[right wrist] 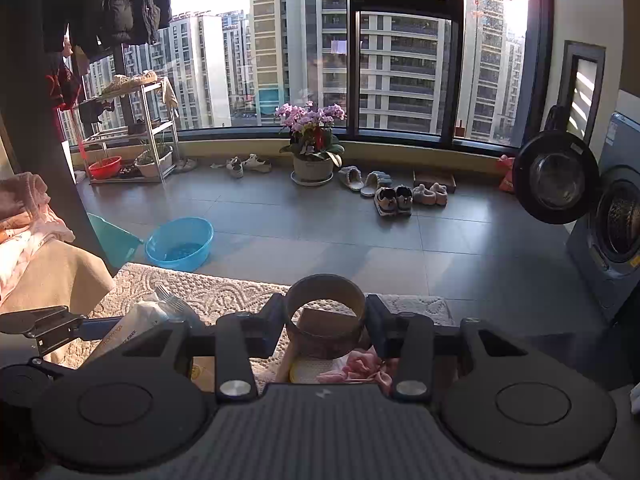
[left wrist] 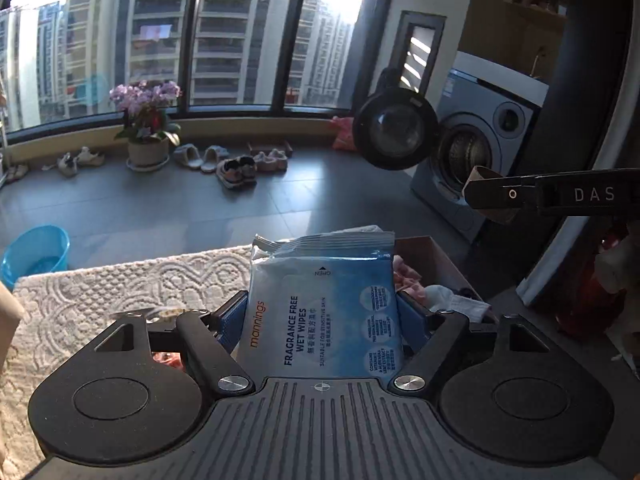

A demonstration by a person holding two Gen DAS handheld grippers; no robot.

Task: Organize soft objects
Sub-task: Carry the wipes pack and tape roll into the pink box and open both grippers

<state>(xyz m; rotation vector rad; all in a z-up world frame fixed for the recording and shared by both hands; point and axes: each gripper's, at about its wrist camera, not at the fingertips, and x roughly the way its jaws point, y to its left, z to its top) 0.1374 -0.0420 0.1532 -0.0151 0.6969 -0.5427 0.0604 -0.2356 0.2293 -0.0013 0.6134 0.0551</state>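
The pack of wet wipes (left wrist: 322, 308) sits clamped between the blue pads of the left gripper (left wrist: 322, 312), held up above the lace-covered table (left wrist: 120, 292). Its long axis runs straight out along the fingers, with the crimped end farthest from the camera and the flat printed face turned up. The print reads sideways along that axis: "mannings" in orange, then "FRAGRANCE FREE WET WIPES" and "SUITABLE FOR SENSITIVE SKIN", and a small "OPEN" with an arrow near the far end. Three round badges on the pack are too small to read.

Just beyond and to the right of the pack is an open cardboard box (left wrist: 436, 256) holding pink fabric (left wrist: 408, 276) and something white (left wrist: 452, 300).

The right gripper (right wrist: 326, 322) is closed on a tape roll (right wrist: 326, 320), a tan ring with its hole facing up and toward the camera, gripped on both sides. Below it the pink fabric (right wrist: 360, 368) shows again in the box, beside a pale yellow textured item (right wrist: 308, 370). From the left wrist view, that gripper's finger comes in at the right edge, marked "DAS".

On the tiled floor sit a blue basin (right wrist: 179, 243), a potted pink orchid (right wrist: 312, 136), several pairs of shoes and slippers (right wrist: 394, 196), and a washing machine (left wrist: 480, 152) with its round door swung open
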